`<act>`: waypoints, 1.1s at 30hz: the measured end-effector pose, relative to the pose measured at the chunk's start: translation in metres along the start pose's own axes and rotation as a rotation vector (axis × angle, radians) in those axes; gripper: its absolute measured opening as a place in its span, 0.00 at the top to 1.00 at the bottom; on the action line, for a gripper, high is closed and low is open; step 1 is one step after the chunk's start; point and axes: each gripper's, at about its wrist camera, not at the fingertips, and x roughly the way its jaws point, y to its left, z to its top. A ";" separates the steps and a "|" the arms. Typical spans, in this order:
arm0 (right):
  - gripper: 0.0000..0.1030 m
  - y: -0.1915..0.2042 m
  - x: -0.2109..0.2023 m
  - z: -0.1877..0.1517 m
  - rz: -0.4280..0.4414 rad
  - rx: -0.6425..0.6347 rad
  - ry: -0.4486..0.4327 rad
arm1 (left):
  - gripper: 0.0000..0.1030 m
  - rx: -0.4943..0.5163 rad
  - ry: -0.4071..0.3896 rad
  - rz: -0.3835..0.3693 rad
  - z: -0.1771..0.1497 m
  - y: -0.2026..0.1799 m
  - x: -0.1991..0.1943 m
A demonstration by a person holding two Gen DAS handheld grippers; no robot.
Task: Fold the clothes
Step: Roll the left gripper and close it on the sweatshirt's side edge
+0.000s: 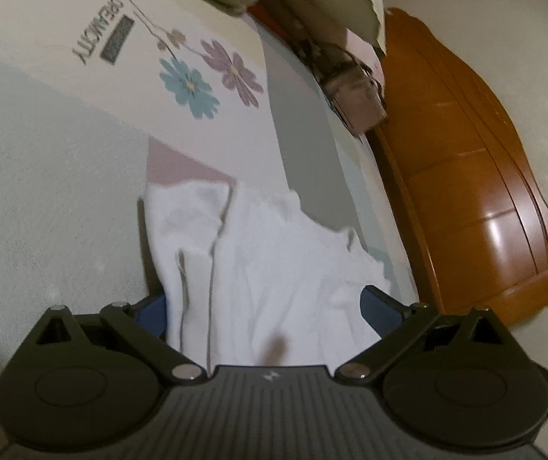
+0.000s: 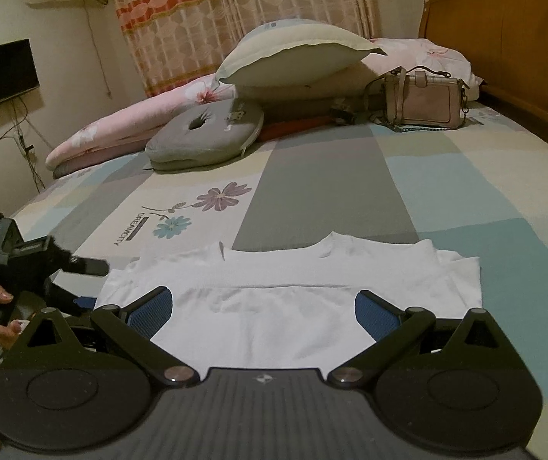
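1. White shirt (image 2: 274, 299) lies partly folded on the patchwork bedsheet (image 2: 465, 191), near the foot of the bed.
2. Right gripper (image 2: 264, 306) and left gripper (image 1: 264, 303) both hover over it, fingers spread, pinching nothing.
3. Thin, limp cotton likely sags and creases; hems and outer corners look the surest hold.

White cotton T-shirt (image 2: 274, 299) lies flat on patchwork bedsheet, partly folded: bottom part doubled up over the chest, neckline facing the pillows, sleeves out to the sides. Left wrist view: same shirt (image 1: 258, 268), wrinkled, rumpled edge.
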 end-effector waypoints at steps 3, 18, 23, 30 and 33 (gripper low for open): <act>0.00 -0.001 -0.001 0.000 0.005 0.007 0.008 | 0.04 -0.027 0.050 -0.036 -0.012 0.003 -0.006; 0.00 0.003 -0.011 0.001 0.052 0.013 -0.003 | 0.04 0.001 0.150 -0.057 0.004 -0.008 0.020; 0.00 0.005 -0.010 0.001 0.095 0.033 0.013 | 0.03 0.029 0.171 -0.105 -0.005 -0.009 0.020; 0.00 0.012 -0.009 -0.001 0.111 0.021 0.011 | 0.09 0.052 0.140 -0.060 0.004 -0.010 0.026; 0.00 0.011 -0.010 -0.003 0.103 0.021 0.013 | 0.16 0.110 0.130 -0.047 0.002 -0.010 0.025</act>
